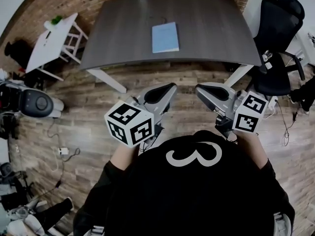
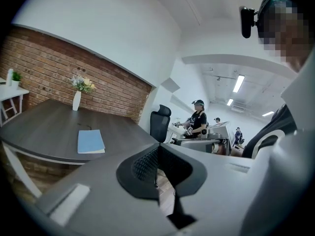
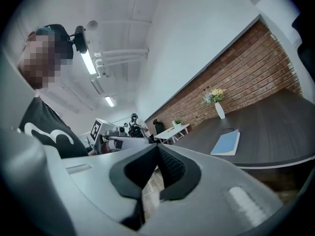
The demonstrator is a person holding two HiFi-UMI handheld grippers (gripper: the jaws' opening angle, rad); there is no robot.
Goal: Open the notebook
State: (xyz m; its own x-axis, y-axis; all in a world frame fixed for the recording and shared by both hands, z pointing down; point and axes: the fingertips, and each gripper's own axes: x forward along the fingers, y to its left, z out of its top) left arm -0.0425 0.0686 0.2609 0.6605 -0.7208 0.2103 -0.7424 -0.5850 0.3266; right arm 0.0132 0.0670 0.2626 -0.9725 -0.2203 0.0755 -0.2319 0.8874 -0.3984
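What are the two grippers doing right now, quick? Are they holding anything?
left gripper: shut, holding nothing.
right gripper: shut, holding nothing.

We wear a black long-sleeved top point(image 1: 197, 195) with a white looped mark point(image 1: 193, 155) on the chest, and a small black camera point(image 2: 247, 21) sits at our head. Both claws are pale grey moulded plastic with black padded inner faces, finely ribbed toward the tips. The left claw point(image 1: 171, 86) carries a white cube with black square markers point(image 1: 129, 123) at its rear. The right claw point(image 1: 199, 88) carries a second marker cube point(image 1: 251, 113) of the same kind.
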